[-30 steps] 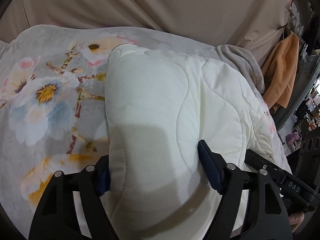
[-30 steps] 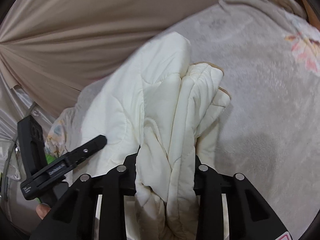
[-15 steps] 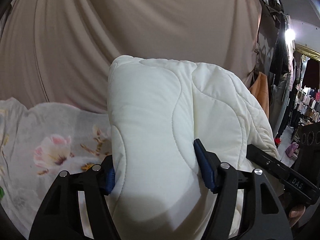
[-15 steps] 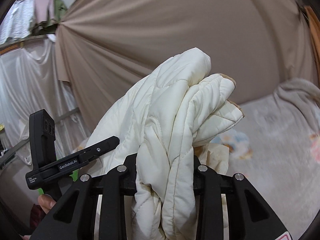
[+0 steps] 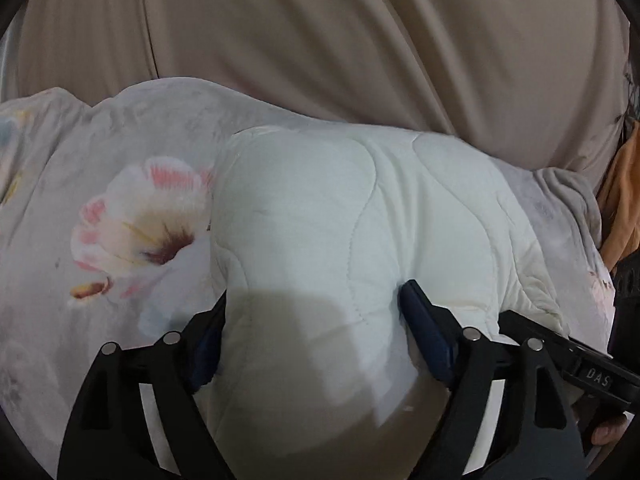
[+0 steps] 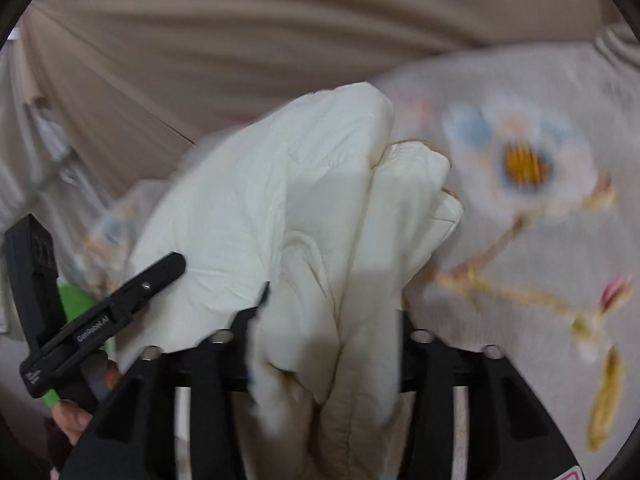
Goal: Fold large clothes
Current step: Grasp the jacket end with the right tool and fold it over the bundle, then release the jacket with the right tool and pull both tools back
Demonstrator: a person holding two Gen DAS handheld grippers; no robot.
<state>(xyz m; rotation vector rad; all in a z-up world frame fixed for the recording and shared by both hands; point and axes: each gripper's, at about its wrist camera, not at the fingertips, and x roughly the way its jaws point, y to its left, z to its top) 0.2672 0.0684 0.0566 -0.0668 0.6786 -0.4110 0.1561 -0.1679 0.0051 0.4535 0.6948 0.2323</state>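
White and puffy, the quilted coat (image 5: 320,240) fills the middle of the left wrist view. The left gripper (image 5: 312,328) pinches a thick bunch of it, with one blue pad (image 5: 424,340) pushed into the cloth on each side. The coat is a fat bundle, and its far end seems to lie on the flowered blanket (image 5: 132,232). Behind the blanket hangs a tan curtain (image 5: 320,40). Something orange (image 5: 624,200) hangs at the far right edge.

In the right wrist view, the right gripper (image 6: 332,320) also squeezes the coat (image 6: 280,208). Many layers are stacked up between its black fingers (image 6: 420,360). This picture is smeared, so I cannot be sure if the bundle touches the blanket (image 6: 520,240) here or hangs just above it. The other tool shows at the left, held in a hand (image 6: 72,416).

I think the coat is mostly folded and is being carried or set down as one bundle. Next, both tongs should lower it flat onto the blanket and let go together, so the layers do not slide apart. The blanket looks soft and lumpy, so the bundle may need a pat to sit flat.
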